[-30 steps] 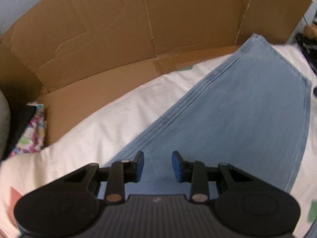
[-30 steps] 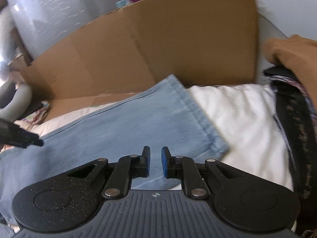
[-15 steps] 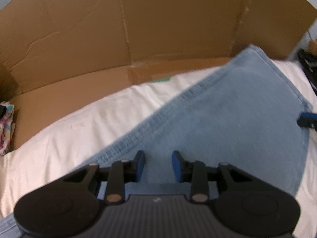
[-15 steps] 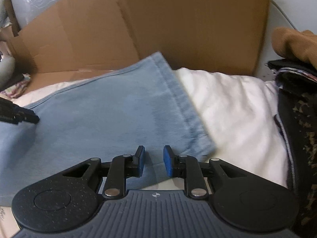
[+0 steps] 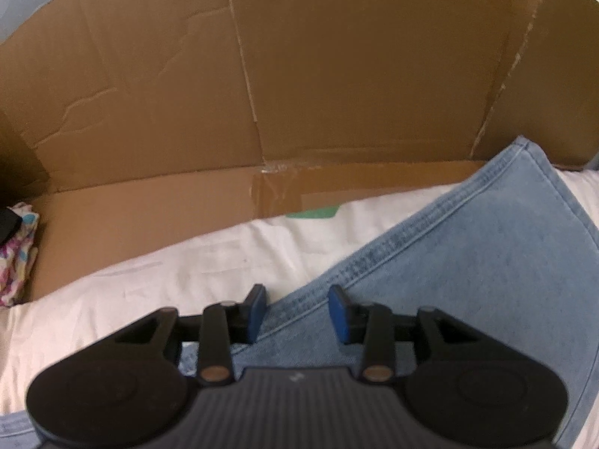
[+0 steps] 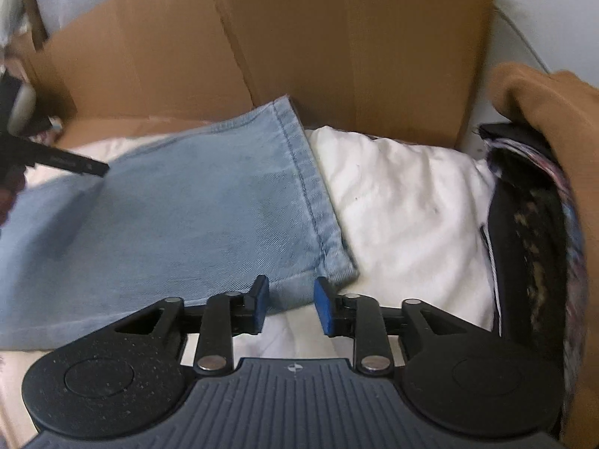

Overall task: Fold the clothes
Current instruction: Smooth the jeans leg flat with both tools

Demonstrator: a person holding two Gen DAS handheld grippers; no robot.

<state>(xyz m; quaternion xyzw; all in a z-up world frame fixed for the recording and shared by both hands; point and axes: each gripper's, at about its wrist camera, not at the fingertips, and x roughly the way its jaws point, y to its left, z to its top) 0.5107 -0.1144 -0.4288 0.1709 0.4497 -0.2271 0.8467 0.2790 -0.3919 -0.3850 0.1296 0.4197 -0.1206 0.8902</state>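
Left wrist view: left gripper (image 5: 297, 308) fingers part-open and widening, straddling the seam of the light-blue jeans (image 5: 468, 280) on a white sheet (image 5: 168, 284); cardboard box (image 5: 299, 75) behind.

Right wrist view: right gripper (image 6: 290, 305) widening, ungripped, over the jeans' hem corner; dark patterned garment (image 6: 531, 262) alongside to the right.

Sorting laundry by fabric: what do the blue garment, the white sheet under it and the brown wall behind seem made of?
Blue garment: looks like faded denim, matte, with twill weave and double-stitched hem. White sheet: probably soft cotton, matte and wrinkled. Brown wall: corrugated cardboard, dull, with creases and a taped seam.
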